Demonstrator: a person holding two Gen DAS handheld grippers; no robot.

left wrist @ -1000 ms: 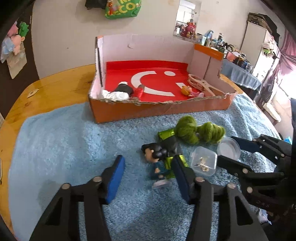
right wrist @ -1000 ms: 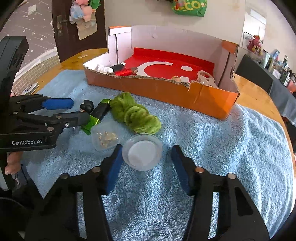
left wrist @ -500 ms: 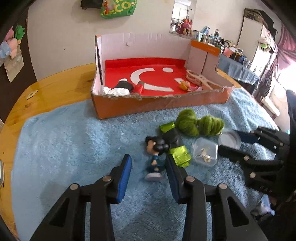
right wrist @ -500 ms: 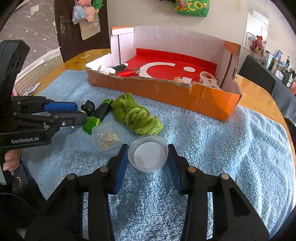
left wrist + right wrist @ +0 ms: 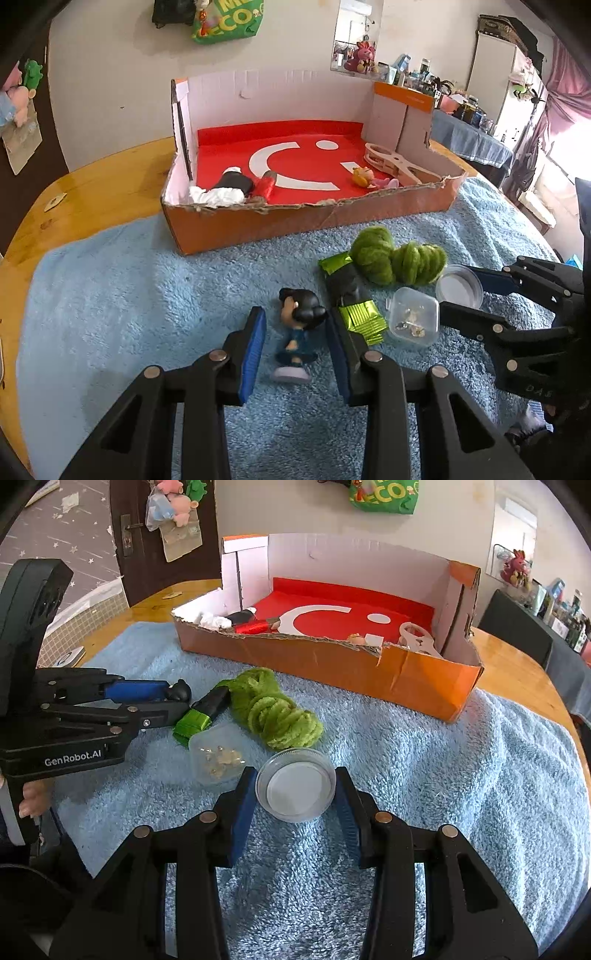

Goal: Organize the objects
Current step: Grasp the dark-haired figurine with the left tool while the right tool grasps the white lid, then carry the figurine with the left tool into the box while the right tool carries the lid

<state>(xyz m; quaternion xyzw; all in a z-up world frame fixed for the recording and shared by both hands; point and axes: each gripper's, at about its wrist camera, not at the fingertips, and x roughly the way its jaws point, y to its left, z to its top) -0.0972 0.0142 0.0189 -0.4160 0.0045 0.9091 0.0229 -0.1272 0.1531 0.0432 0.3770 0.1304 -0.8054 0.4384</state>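
**A:** So what's seen at the left gripper [image 5: 295,343]? A small dark-haired figurine in blue clothes [image 5: 297,332] is lying on the fluffy light-blue towel [image 5: 129,295], right between the blue-padded jaws. The jaws are closing, but a gap can still be seen on the left side of the toy, so it isn't gripped yet. Whether the right pad is touching its hair can't be told.

**B:** And the right gripper [image 5: 295,797]? A shallow round clear plastic dish with a white bottom [image 5: 295,788] is sat between its jaws, which are drawn in narrow with both pads up against the rim. So that one's pinched.

**A:** Just right of the left jaws, a shiny green-and-black foil packet [image 5: 351,299] is seen, touching the right finger. Further right, a small clear square plastic tub with tiny bits inside [image 5: 413,319].

**B:** Beyond both sets of jaws, a bundle of fuzzy green yarn [image 5: 277,712] is found, and well past that an orange cardboard box with a red smiley liner [image 5: 332,664], on the wooden bench [image 5: 74,199]. A few small items are already laid inside it.
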